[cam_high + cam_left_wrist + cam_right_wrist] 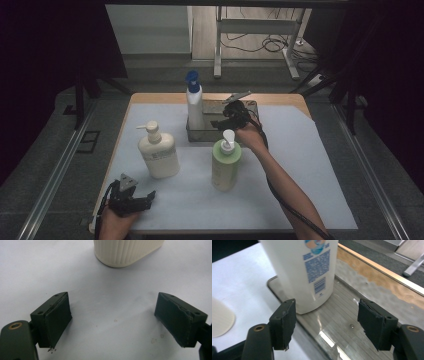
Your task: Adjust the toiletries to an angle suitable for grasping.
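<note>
A white bottle with a blue cap (194, 107) stands upright at the left end of a clear shallow tray (252, 106) at the back of the table. My right gripper (219, 123) hovers over the tray just right of that bottle. In the right gripper view its jaws (327, 312) stand open and hold nothing; the white bottle (304, 272) rises just beyond the left jaw, on the tray floor (342, 325). My left gripper (146, 199) rests open at the front left of the mat. Its jaws (112, 315) point at the base of a cream pump bottle (125, 252).
The cream pump bottle (158, 152) stands left of centre on the pale mat (300, 165), and a green pump bottle (226, 165) stands at the centre, close to my right wrist. The right gripper's cable runs along the forearm. The wooden table edge (387, 272) lies behind the tray.
</note>
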The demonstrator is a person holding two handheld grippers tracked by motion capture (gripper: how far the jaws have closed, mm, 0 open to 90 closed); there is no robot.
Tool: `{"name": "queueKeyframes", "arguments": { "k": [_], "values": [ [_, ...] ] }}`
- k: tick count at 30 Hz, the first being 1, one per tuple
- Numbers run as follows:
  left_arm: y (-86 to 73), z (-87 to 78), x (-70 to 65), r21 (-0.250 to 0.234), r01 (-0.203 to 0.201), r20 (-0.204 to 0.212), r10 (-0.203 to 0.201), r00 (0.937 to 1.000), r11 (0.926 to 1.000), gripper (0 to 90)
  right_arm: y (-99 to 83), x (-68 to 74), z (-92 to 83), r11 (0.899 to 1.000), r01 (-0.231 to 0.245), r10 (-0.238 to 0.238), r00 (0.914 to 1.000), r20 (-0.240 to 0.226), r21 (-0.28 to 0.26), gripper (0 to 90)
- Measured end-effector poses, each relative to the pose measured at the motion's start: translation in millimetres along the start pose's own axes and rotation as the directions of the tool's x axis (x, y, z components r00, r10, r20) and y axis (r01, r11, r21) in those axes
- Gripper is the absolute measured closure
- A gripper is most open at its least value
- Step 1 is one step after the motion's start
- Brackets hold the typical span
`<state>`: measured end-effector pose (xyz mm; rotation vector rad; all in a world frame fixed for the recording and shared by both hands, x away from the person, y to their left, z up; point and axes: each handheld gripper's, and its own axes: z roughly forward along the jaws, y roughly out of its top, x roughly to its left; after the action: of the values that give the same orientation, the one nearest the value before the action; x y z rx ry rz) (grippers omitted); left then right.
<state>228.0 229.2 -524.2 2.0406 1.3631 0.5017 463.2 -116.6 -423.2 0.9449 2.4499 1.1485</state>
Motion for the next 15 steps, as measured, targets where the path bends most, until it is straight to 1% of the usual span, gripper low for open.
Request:
{"name": "queueKeyframes", "arguments": {
  "k": [2, 6, 7, 9, 10, 11, 15],
  "values": [
    [0.0, 0.0, 0.0, 0.0, 0.0, 0.0, 0.0, 1.0, 1.0, 13.2, -1.1, 1.1, -3.9, 1.0, 0.013, -0.013, 0.9999, -0.005, -0.001, 28.7],
    [-0.1, 0.0, 0.0, 0.0, 0.0, 0.0, 0.0, 1.0, 1.0, 13.1, -3.6, 3.5, -9.8, 1.0, 0.02, -0.02, 0.9997, -0.012, 0.001, 26.3],
    [-0.1, 0.0, 0.0, 0.0, 0.0, 0.001, 0.0, 1.0, 1.0, 13.1, -5.8, 4.8, -13.6, 1.0, 0.023, -0.023, 0.9995, -0.019, 0.0, 25.9],
    [-0.1, 0.0, -0.1, -0.002, 0.001, 0.0, -0.001, 1.0, 1.0, 13.1, -6.9, 5.8, -15.4, 1.0, 0.019, -0.019, 0.9997, -0.016, 0.007, 25.5],
    [-0.1, -0.1, -0.1, 0.0, 0.001, 0.001, -0.001, 1.0, 1.0, 13.2, -9.5, 6.3, -19.7, 1.0, 0.022, -0.021, 0.9994, -0.026, 0.006, 25.4],
    [-0.1, -0.1, -0.1, 0.0, 0.001, 0.001, -0.001, 1.0, 1.0, 13.2, -9.5, 6.3, -19.7, 1.0, 0.022, -0.021, 0.9994, -0.026, 0.006, 25.4],
    [-0.1, -0.1, -0.2, 0.0, 0.001, 0.0, -0.001, 1.0, 1.0, 13.1, -16.0, 5.6, -30.7, 1.0, 0.024, -0.024, 0.9993, -0.03, -0.003, 24.1]
  ]
}}
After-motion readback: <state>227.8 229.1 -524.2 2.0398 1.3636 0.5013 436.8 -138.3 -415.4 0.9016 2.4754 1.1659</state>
